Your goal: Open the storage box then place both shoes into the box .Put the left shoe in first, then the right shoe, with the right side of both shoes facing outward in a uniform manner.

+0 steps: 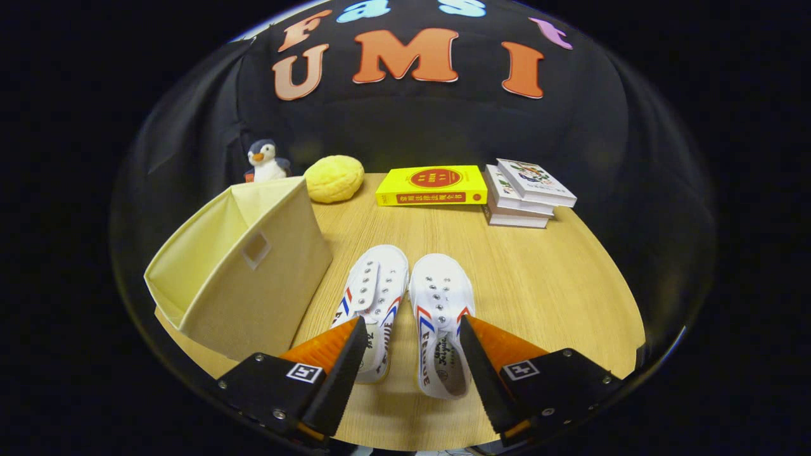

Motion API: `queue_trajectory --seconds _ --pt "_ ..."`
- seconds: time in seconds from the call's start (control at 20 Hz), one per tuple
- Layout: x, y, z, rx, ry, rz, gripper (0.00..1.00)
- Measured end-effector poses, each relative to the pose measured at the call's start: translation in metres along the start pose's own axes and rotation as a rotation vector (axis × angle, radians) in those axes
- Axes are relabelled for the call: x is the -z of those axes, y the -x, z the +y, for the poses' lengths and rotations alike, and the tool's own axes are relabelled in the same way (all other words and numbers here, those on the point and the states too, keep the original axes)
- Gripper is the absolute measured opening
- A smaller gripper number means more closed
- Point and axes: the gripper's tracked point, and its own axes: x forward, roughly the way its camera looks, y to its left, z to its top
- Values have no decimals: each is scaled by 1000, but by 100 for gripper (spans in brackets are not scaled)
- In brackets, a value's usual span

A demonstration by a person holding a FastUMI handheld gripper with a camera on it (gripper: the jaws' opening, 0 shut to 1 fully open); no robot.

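Just two shoes (pixel 405 316) between spread fingers (pixel 345 373), one box (pixel 244 266).

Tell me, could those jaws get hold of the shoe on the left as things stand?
Probably yes. The gripper is open, and the left shoe lies on the table just ahead of it, nothing between them. The storage box stands close beside it but does not cover it.

The table (pixel 538 285) has a pale wood-grain finish, smooth and matt; the storage box (pixel 253 278), at ten o'clock from the spread, empty gripper (pixel 413 339), is woven cloth; both shoes (pixel 408 304) are white canvas with metal eyelets; the penguin (pixel 265 161) looks plush; the books (pixel 481 187) have glossy paper covers.
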Motion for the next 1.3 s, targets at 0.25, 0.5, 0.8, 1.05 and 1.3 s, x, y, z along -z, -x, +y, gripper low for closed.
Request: queue_trajectory --seconds 0.25,0.5,0.8,1.05,1.3 --pt "18 -36 19 -39 -13 53 69" --pt "21 -62 21 -60 -25 98 49" --pt "37 -80 33 -113 -57 213 34" --pt "43 -84 38 -157 24 417 18" --pt "38 -82 35 -156 124 394 3"
